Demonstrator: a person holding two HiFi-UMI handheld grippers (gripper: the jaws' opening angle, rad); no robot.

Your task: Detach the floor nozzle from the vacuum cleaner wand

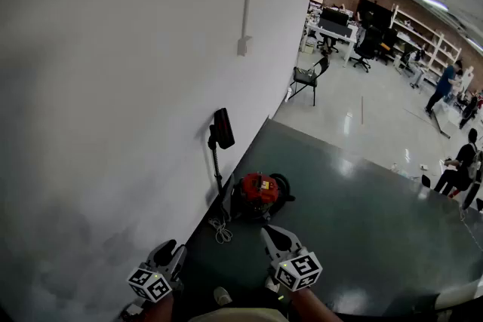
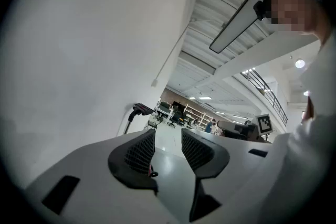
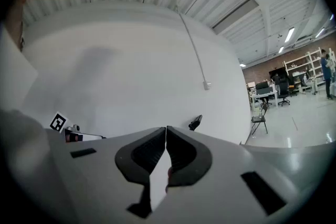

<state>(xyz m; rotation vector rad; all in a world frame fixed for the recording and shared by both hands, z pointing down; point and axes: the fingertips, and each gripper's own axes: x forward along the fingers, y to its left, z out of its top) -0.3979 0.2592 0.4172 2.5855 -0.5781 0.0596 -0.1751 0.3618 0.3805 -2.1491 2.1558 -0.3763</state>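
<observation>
A red vacuum cleaner body (image 1: 259,191) sits on the dark floor mat by the white wall. Its thin wand (image 1: 217,170) stands upright against the wall, with the black floor nozzle (image 1: 222,129) at the top end. That nozzle (image 2: 142,109) also shows in the left gripper view, and the right gripper view shows the nozzle (image 3: 196,122) too, far ahead of the jaws. My left gripper (image 1: 168,248) is low near the wall, well short of the vacuum. In its own view the left gripper (image 2: 168,136) stands slightly open with nothing between the jaws. My right gripper (image 1: 276,236) is just short of the red body; its own view has the right gripper (image 3: 166,131) shut and empty.
A white cable (image 1: 221,230) lies coiled on the mat (image 1: 362,215) beside the vacuum. A black chair (image 1: 309,78) stands by the wall farther on. Desks and shelves (image 1: 423,38) fill the far room, and people (image 1: 457,168) sit or stand at the right.
</observation>
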